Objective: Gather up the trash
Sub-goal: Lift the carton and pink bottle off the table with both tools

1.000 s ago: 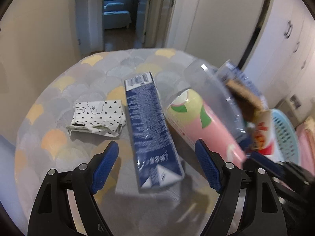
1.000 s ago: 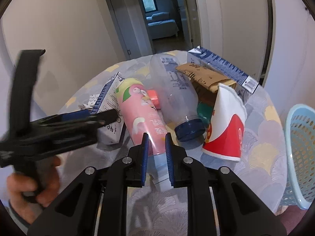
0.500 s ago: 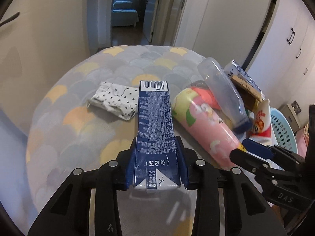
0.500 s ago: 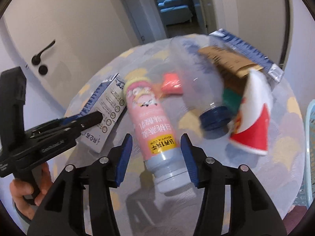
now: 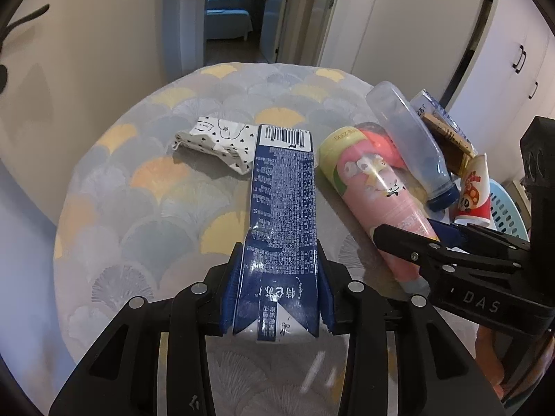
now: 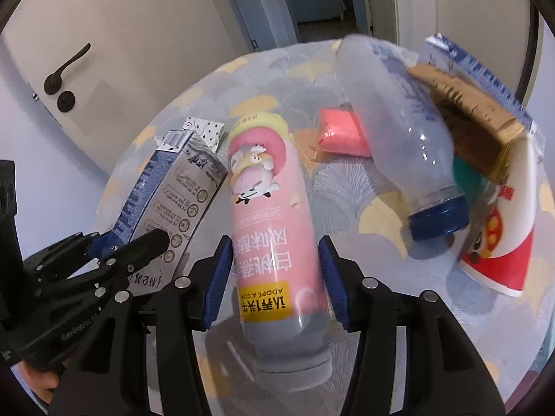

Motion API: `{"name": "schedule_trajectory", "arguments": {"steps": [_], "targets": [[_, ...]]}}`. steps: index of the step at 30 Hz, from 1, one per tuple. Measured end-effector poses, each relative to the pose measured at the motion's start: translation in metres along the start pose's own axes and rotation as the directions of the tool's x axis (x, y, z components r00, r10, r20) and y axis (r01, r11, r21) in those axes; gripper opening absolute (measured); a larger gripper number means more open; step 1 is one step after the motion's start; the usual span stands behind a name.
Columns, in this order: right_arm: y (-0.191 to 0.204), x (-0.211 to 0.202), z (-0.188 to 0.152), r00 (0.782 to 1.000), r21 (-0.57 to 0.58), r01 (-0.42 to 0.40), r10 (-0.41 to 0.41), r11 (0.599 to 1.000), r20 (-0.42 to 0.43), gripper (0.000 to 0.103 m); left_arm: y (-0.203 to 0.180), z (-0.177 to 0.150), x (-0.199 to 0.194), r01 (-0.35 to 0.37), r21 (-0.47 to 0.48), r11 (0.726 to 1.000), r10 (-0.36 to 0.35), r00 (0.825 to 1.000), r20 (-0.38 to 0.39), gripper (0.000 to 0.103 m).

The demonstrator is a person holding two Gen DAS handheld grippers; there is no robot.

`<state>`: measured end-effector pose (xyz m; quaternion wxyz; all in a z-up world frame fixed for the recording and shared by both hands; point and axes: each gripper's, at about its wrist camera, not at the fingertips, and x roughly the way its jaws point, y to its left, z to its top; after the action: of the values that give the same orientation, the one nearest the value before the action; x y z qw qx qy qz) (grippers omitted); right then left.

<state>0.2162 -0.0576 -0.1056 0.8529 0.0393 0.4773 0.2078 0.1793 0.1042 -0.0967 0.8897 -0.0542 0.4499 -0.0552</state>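
My left gripper [image 5: 280,260] is shut on the near end of a dark blue milk carton [image 5: 282,187], and its blue pads press both sides. From the right wrist view the carton [image 6: 173,190] tilts up off the round table [image 5: 138,225] in the left gripper [image 6: 114,242]. My right gripper [image 6: 275,253] straddles a pink drink bottle [image 6: 267,187] that lies cap towards me. Its pads stand close beside the bottle without squeezing it. In the left wrist view the bottle [image 5: 378,187] rests on the table under the right gripper [image 5: 409,239].
A clear bottle with a blue cap [image 6: 399,114], a red and white paper cup [image 6: 503,235], a salmon packet [image 6: 341,131], brown cardboard [image 6: 471,114] and another blue carton [image 6: 478,66] crowd the right. A white patterned wrapper [image 5: 218,138] lies left. A light blue basket [image 5: 506,208] stands beyond the table's right edge.
The left jaws, open a second ago, have closed on the blue carton. The right jaws went from shut to apart and came forward and down around the pink bottle.
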Motion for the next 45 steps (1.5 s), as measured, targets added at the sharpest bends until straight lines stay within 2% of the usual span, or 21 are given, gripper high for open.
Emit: {"name": "schedule_trajectory", "arguments": {"steps": [4,6,14,17,23,26,29,33,35,38,41,45], "targets": [[-0.004,-0.010,-0.006,1.000,0.015,-0.009,0.009,1.000,0.026,0.046,0.000,-0.003,-0.003,0.028,0.002,1.000,-0.028,0.999,0.014,0.035],[-0.007,-0.018,-0.009,0.999,0.031,-0.020,0.019,0.999,0.043,0.046,-0.001,-0.004,-0.010,0.053,-0.006,0.999,-0.053,0.998,0.044,0.035],[-0.014,-0.078,-0.021,0.985,0.056,-0.033,0.023,0.998,0.169,0.046,-0.024,0.002,-0.055,0.142,0.030,0.989,-0.145,0.978,0.150,0.035],[-0.022,-0.101,-0.023,0.978,0.070,-0.038,0.022,0.997,0.210,0.046,-0.040,0.004,-0.069,0.151,0.069,0.986,-0.161,0.971,0.175,0.035],[-0.039,-0.127,-0.028,0.968,0.112,-0.026,-0.002,0.993,0.251,0.046,-0.071,0.001,-0.078,0.170,0.131,0.977,-0.191,0.968,0.164,0.035],[-0.049,-0.130,-0.032,0.970,0.129,-0.021,-0.011,0.991,0.241,0.046,-0.075,-0.014,-0.081,0.155,0.143,0.978,-0.178,0.971,0.161,0.035],[-0.058,-0.131,-0.043,0.973,0.146,-0.017,-0.017,0.989,0.230,0.046,-0.080,-0.042,-0.090,0.134,0.171,0.976,-0.163,0.971,0.174,0.036],[-0.064,-0.129,-0.052,0.976,0.160,-0.024,-0.012,0.987,0.219,0.046,-0.080,-0.075,-0.088,0.067,0.191,0.979,-0.093,0.987,0.128,0.035],[-0.065,-0.130,-0.055,0.975,0.163,-0.031,-0.006,0.986,0.222,0.046,-0.075,-0.085,-0.078,0.076,0.165,0.983,-0.087,0.994,0.063,0.034],[-0.066,-0.133,-0.059,0.974,0.167,-0.038,-0.001,0.985,0.227,0.046,-0.067,-0.092,-0.076,0.153,0.118,0.981,-0.157,0.987,0.027,0.034],[-0.064,-0.137,-0.061,0.974,0.166,-0.035,-0.004,0.986,0.228,0.046,-0.068,-0.093,-0.079,0.131,0.123,0.984,-0.132,0.991,-0.001,0.034],[-0.064,-0.146,-0.064,0.969,0.163,-0.040,-0.001,0.986,0.246,0.046,-0.069,-0.095,-0.079,0.147,0.123,0.982,-0.144,0.989,-0.031,0.037]]}}
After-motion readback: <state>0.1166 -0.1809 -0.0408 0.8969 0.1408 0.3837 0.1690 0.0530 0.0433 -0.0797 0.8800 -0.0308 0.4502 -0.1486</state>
